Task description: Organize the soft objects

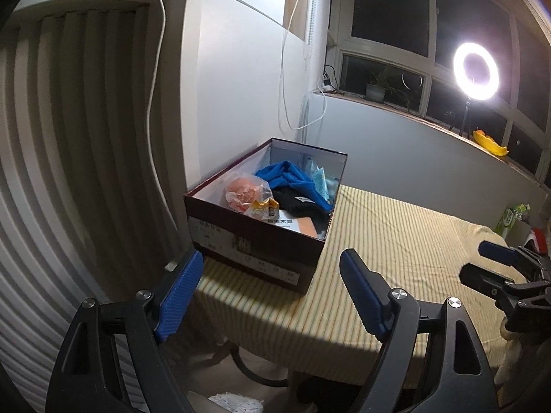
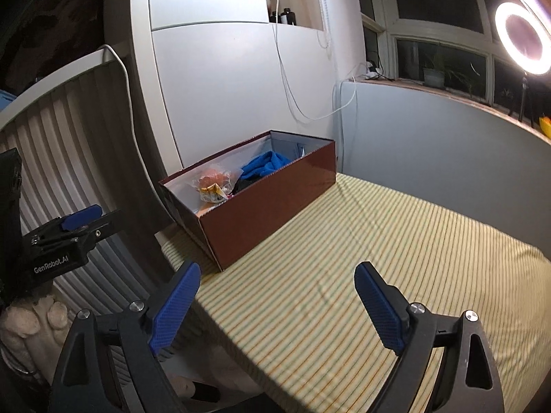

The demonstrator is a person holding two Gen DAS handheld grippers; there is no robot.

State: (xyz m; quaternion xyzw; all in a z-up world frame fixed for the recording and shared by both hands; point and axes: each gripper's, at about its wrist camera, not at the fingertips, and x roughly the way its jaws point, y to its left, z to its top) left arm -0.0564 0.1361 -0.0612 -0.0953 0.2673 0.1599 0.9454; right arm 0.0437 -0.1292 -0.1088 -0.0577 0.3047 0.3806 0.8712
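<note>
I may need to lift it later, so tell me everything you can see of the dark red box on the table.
The box is an open, lidless cardboard shoebox, glossy dark red outside and white inside, with a printed label on one end. It sits flat at the striped tablecloth's corner near the wall. Inside lie a blue cloth, a black fabric piece and an orange item in clear plastic. Neither gripper touches it.

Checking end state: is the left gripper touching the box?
Apart. The left wrist view shows the open left gripper short of the box, striped cloth visible between its fingertips and the box.
</note>
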